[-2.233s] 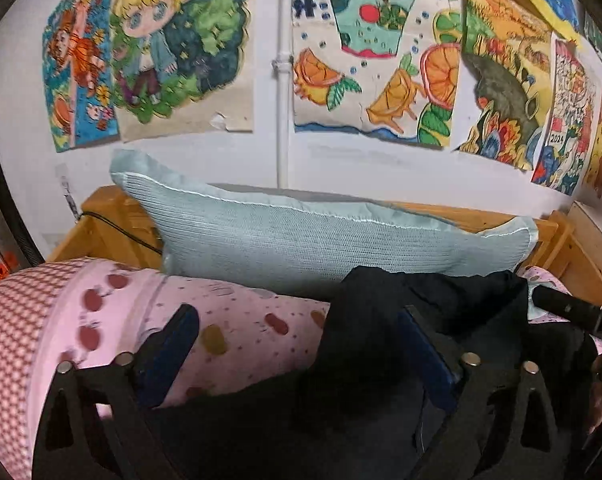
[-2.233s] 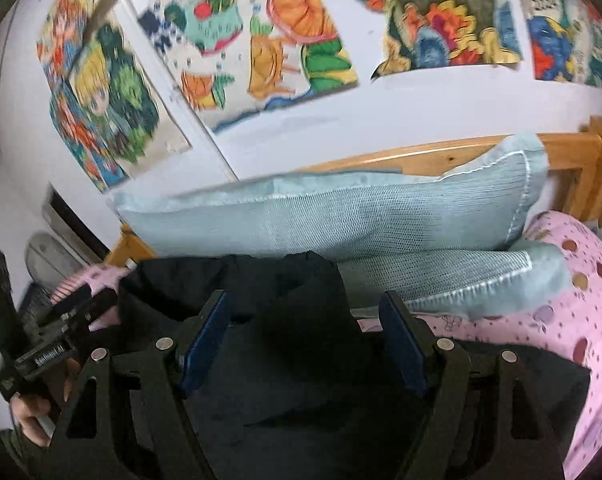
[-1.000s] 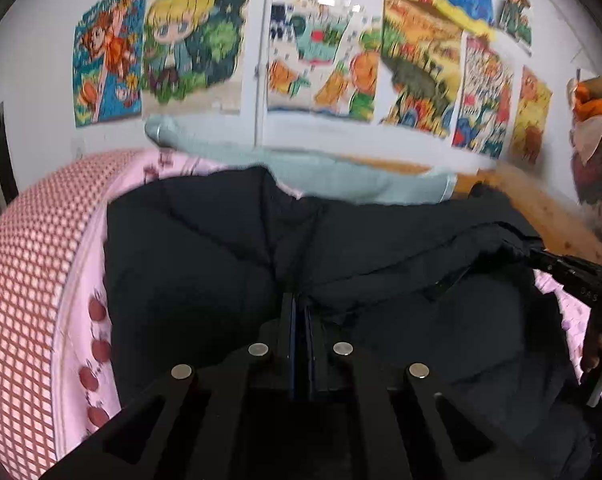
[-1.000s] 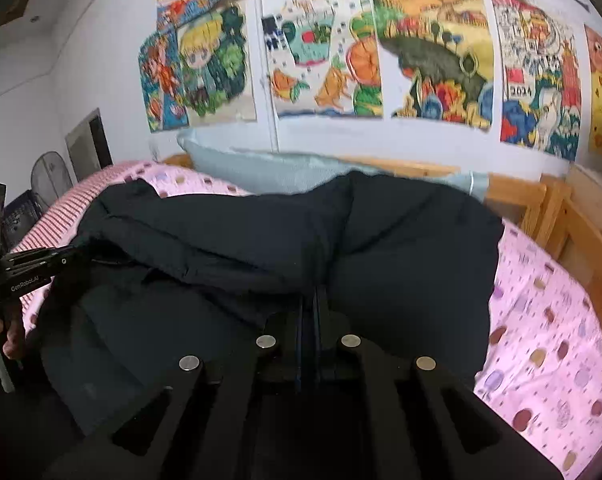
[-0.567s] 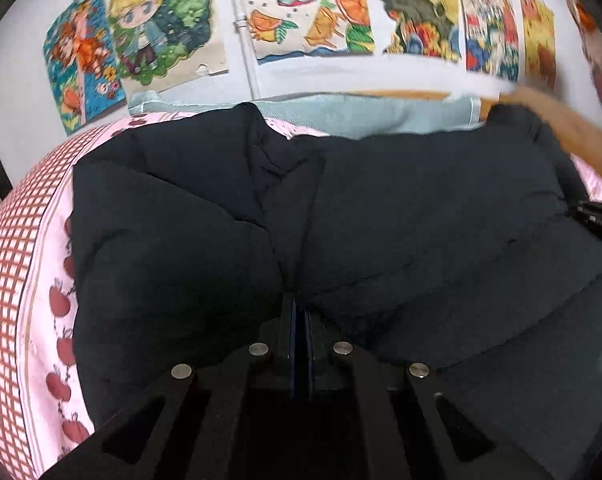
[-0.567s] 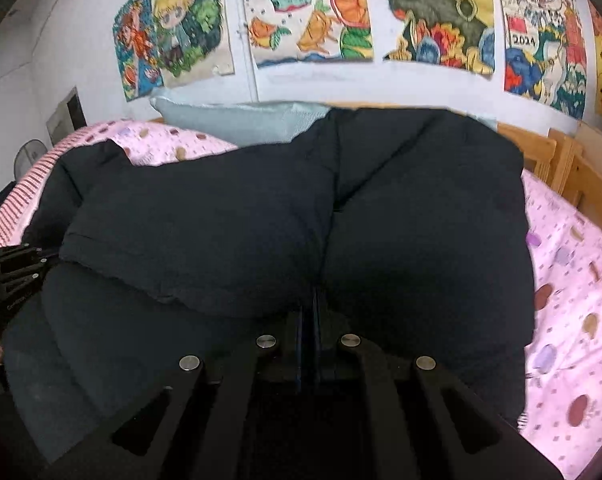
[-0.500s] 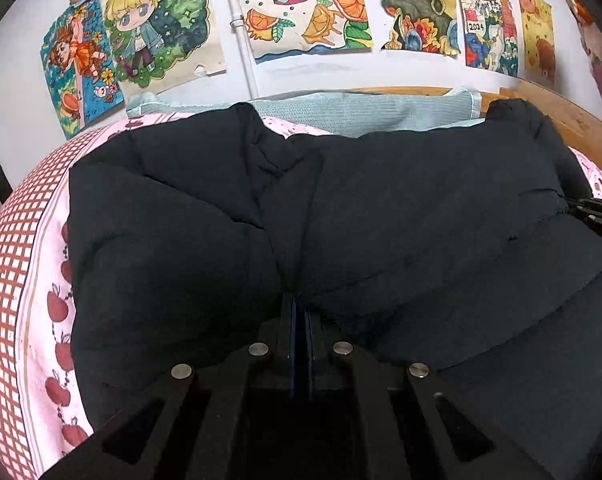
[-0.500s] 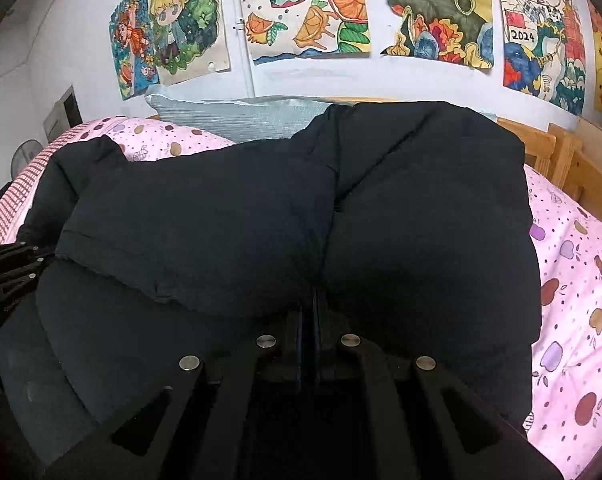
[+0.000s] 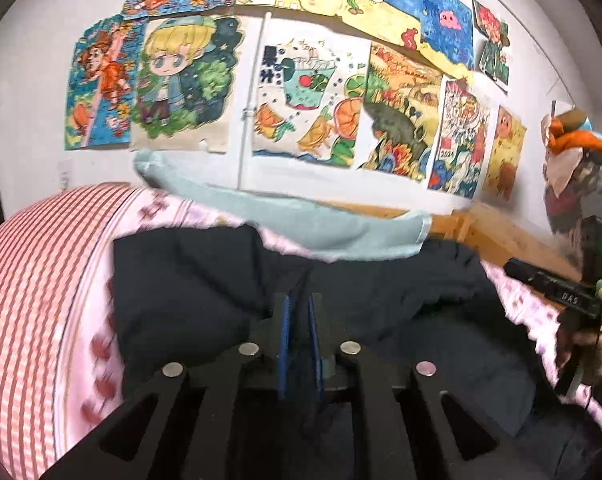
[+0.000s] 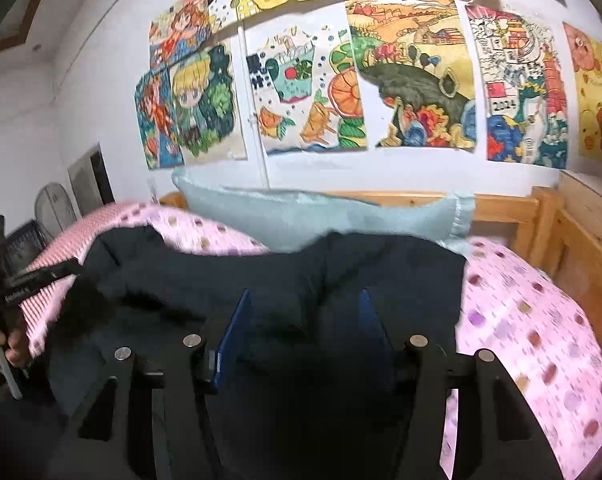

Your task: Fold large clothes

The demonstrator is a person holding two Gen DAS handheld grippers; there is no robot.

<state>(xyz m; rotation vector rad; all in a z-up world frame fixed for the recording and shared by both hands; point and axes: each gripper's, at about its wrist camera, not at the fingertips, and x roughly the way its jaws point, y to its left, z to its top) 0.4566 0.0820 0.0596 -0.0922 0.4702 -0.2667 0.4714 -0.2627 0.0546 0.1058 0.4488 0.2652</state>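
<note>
Right gripper point(image 10: 301, 328) has let go: half a second ago its blue pads were pinched on the black padded jacket point(image 10: 285, 280), now they stand wide apart with fabric lying loose between them. Left gripper point(image 9: 299, 332) has only cracked open, a narrow gap between the pads and a ridge of jacket still sitting in it; I can't tell if it's still biting or already free. Jacket is flat on the pink polka-dot bedspread point(image 10: 533, 320), far edge touching the pale blue pillow point(image 10: 321, 216) at the wooden headboard point(image 10: 501, 208). The upper layer that was being dragged toward the near side now sits doubled over the lower part, so I read this fold as laid down and the release as under way; next is probably a regrip for another fold. Both views are motion-blurred, so the hands are moving. Readable text: "2024" on the dragon poster point(image 10: 521, 92), Chinese "果汁" on the juice-glass drawing point(image 9: 301, 96), and what looks like "DAS" on the body of the right gripper seen in the left view.
</note>
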